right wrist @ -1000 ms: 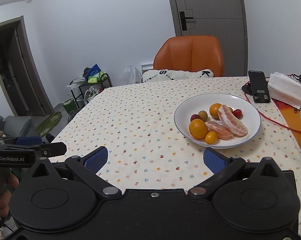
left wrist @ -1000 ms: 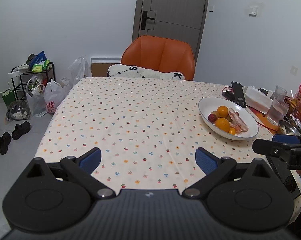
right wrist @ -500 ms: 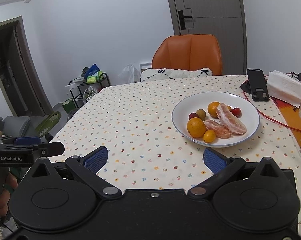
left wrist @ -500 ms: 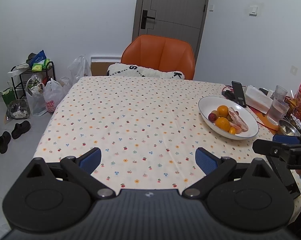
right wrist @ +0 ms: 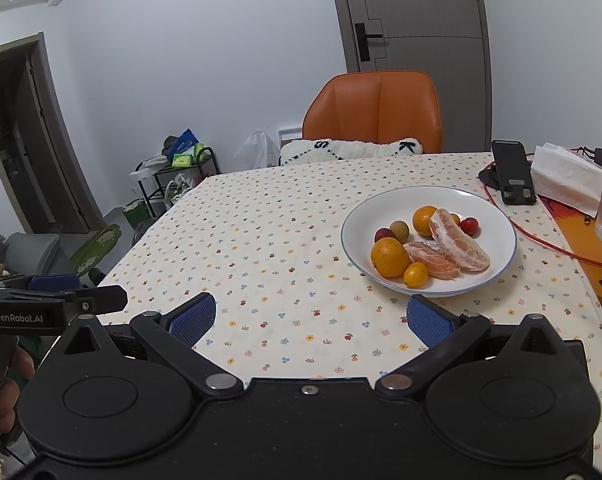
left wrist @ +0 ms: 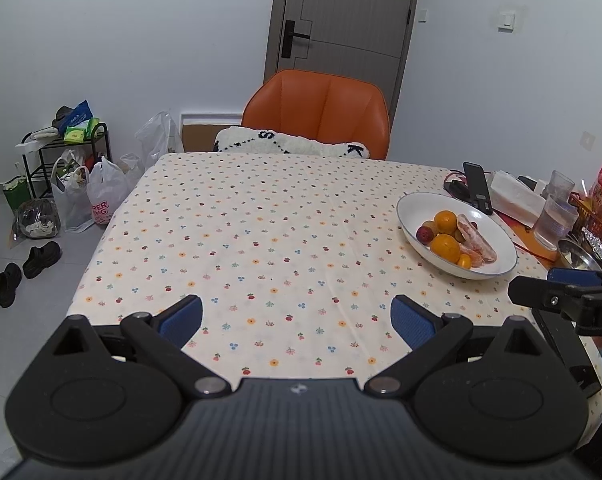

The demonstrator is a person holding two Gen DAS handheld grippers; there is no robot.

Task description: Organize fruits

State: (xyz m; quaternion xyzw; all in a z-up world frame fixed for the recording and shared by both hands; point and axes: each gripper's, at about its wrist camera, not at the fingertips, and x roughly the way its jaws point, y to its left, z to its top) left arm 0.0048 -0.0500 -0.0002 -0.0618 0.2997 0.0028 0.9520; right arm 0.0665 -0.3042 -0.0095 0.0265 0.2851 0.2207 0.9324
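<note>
A white plate [right wrist: 493, 280] [left wrist: 501, 240] on the flowered tablecloth holds two oranges [right wrist: 389, 257], a small kumquat [right wrist: 416, 274], peeled pomelo segments [right wrist: 459, 246] and small red and brownish fruits [right wrist: 470, 226]. My right gripper [right wrist: 309, 318] hovers open over the cloth, just in front of the plate. My left gripper [left wrist: 297, 322] hangs open above the table's near edge, left of the plate, nothing between its fingers. Each gripper's side shows at the other view's edge.
A black phone [right wrist: 513, 178] on a stand, tissues [right wrist: 565, 178], a red cable, a glass [left wrist: 553, 220] and snack packs crowd the table's right side. An orange chair [left wrist: 321, 112] with a white cushion stands at the far edge. Bags, shoes and a rack lie on the floor left.
The right gripper has edged forward and slightly right, so the plate sits a little nearer and more to the left. The left gripper has barely moved.
</note>
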